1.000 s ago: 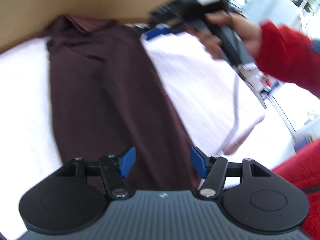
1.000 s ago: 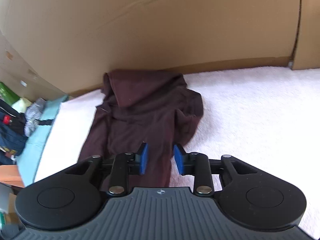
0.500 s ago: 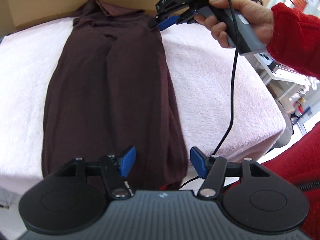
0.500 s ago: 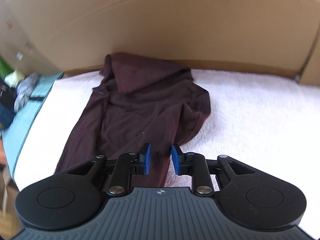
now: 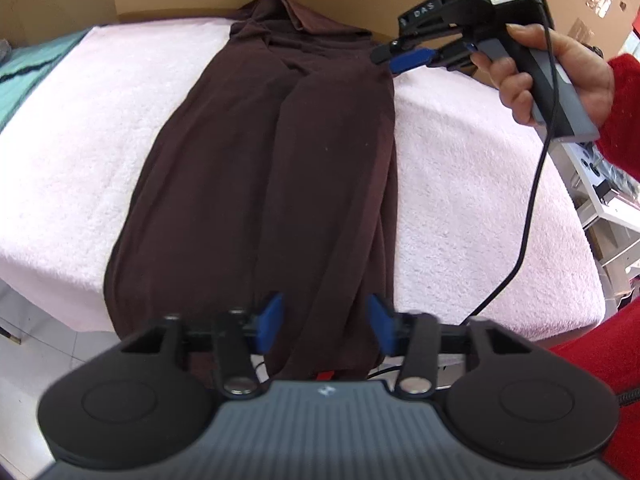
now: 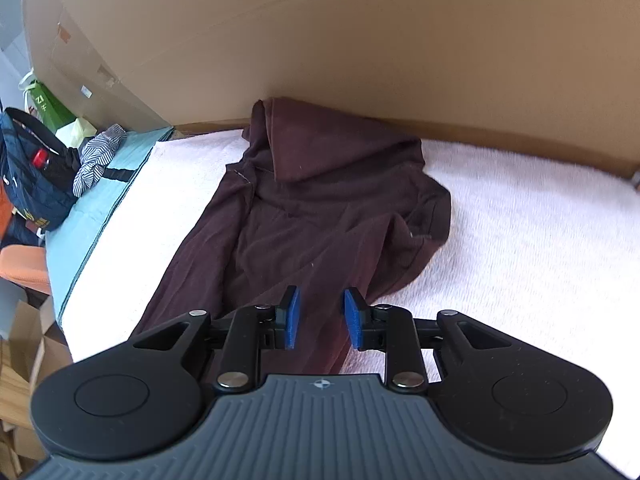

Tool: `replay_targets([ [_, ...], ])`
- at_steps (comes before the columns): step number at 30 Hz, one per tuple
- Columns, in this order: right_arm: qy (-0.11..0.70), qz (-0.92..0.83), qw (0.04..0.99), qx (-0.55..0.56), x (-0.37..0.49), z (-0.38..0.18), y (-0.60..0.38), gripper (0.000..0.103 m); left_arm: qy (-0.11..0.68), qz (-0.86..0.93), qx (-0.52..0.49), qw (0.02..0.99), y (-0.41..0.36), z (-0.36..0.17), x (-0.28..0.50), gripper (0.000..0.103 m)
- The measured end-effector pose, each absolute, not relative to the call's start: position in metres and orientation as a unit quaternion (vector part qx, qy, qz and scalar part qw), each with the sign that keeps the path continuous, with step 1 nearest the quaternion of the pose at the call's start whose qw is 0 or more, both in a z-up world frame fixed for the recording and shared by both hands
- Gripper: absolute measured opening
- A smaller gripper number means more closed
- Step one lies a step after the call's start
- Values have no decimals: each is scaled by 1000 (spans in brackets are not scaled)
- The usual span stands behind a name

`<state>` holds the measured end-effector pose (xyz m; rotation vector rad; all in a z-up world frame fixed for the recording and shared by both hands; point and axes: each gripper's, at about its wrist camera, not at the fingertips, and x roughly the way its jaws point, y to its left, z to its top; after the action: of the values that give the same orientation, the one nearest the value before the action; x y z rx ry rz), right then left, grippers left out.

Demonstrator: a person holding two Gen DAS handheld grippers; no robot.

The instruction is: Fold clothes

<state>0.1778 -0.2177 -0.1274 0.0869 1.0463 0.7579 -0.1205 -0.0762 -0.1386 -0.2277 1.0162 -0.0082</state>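
**Left jaws close in on the hem end**

The shirt (image 5: 280, 168) lies lengthwise on the pink towel (image 5: 472, 184), folded into a long narrow strip, its collar end against the cardboard wall (image 6: 360, 40) and its hem end hanging over the towel's near edge. The left gripper (image 5: 325, 326) sits at that hem end. Its jaws have just been closing, from wide to about half that gap, with hanging cloth between the blue pads; they stand apart and I cannot see them press on the fabric. A second ago this gripper looked along the shirt from a skewed angle; now it lines up square with the strip.

The right gripper (image 6: 322, 318) hovers over the shirt's edge near the collar end, jaws partly open, nothing held. In the left view a hand (image 5: 560, 76) carries it just beside the shirt's shoulder.

My reading: both ends are being taken up for a crosswise fold, hem toward collar.
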Motion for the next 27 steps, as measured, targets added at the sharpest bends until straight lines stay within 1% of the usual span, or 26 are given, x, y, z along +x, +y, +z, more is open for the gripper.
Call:
replay_targets([
  [1,488,354,797,40,178,-128,-218,27,491,-5,-112,864,-76,-141,-120,10],
  [2,487,356,797,38,177,-128,-219,27,490,-5,-110,865,-77,-142,-120,11],
  [4,484,360,797,33,176,-128,-221,27,488,-4,-103,867,-80,-143,-119,6],
  [5,483,359,798,31,176,-128,-222,27,488,-4,-98,868,-82,-143,-119,5],
  [7,485,354,799,34,178,-129,-226,27,487,-3,-87,869,-85,-142,-118,0],
  [11,488,347,800,48,185,-131,-235,27,479,-7,-75,874,-93,-134,-120,0],
  [15,489,339,801,65,196,-130,-245,27,458,0,-86,885,-97,-115,-127,0],
  [18,503,334,793,89,207,-132,-248,34,440,15,-94,893,-94,-102,-128,0],
  [24,517,336,784,72,214,-136,-228,34,428,39,-80,900,-90,-87,-130,0],
  [25,523,342,777,75,216,-136,-225,25,428,46,-75,900,-89,-87,-129,0],
  [26,527,351,770,79,217,-136,-223,12,431,51,-75,898,-87,-87,-130,0],
  [27,528,356,767,82,217,-134,-221,8,434,56,-74,896,-85,-88,-130,0],
])
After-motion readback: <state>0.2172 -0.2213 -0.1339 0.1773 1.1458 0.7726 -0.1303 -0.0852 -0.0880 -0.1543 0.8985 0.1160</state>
